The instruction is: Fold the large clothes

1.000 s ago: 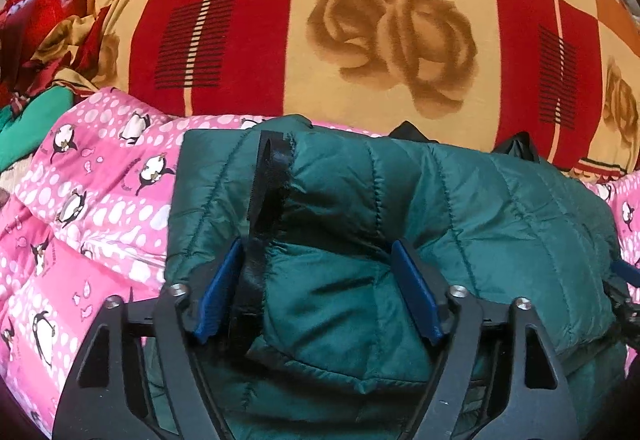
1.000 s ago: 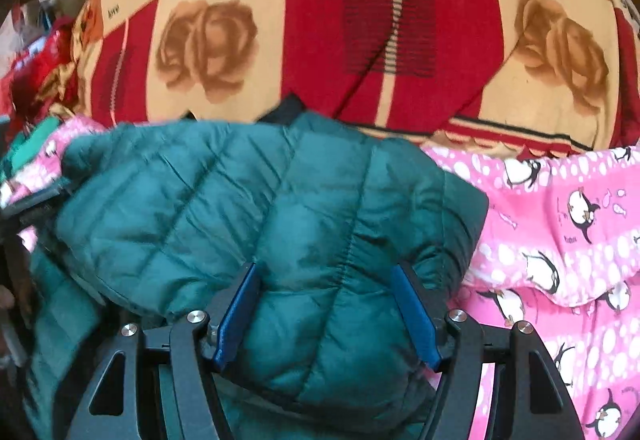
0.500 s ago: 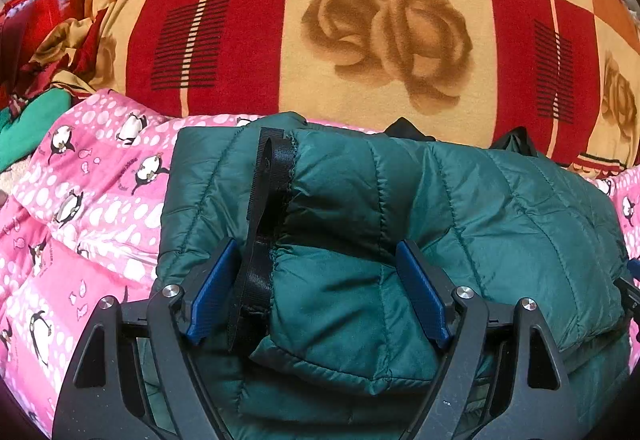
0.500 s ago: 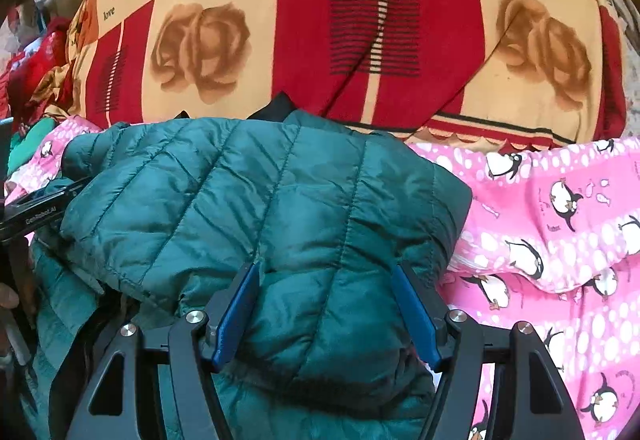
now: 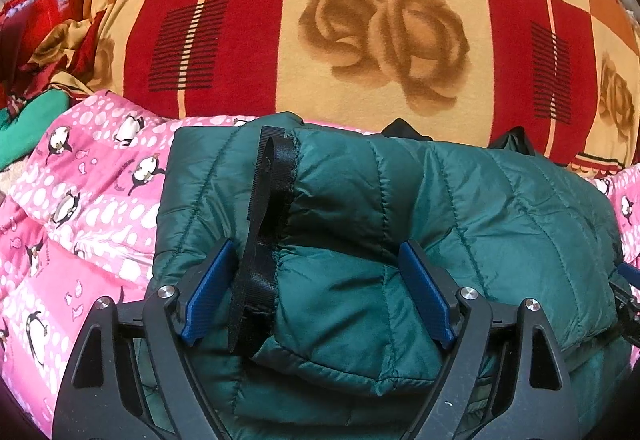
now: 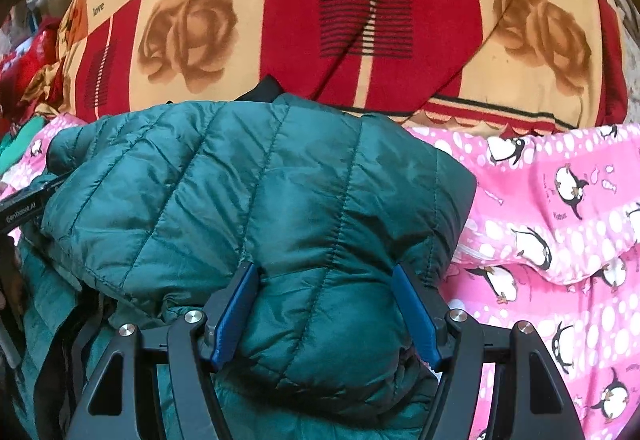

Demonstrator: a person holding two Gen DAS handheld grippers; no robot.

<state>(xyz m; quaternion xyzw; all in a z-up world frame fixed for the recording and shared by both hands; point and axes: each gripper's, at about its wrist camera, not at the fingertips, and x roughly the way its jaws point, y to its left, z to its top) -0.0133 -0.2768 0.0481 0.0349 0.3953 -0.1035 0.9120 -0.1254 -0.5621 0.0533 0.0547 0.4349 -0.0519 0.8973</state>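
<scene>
A dark green quilted puffer jacket (image 5: 460, 208) lies folded on a pink penguin-print quilt (image 5: 80, 208). A black strap (image 5: 264, 224) hangs down its left edge. My left gripper (image 5: 316, 246) straddles the near fold with its jaws opening; the puffy fabric still bulges between the blue pads (image 5: 208, 296). In the right wrist view the same jacket (image 6: 240, 192) fills the middle, and my right gripper (image 6: 324, 267) is shut on its near fold, the pads (image 6: 236, 308) denting the fabric. The jacket's lower layers are hidden under the fold.
A red, orange and cream rose-print blanket (image 5: 380, 32) rises behind the jacket. Crumpled red and green cloth (image 5: 36, 88) is piled at the far left. Pink quilt (image 6: 560, 240) spreads to the right of the jacket. The other gripper's black body (image 6: 24, 200) shows at the left edge.
The left jaws have spread slightly wider around the fold. The jacket has settled a little lower and flatter. The right grip looks unchanged.
</scene>
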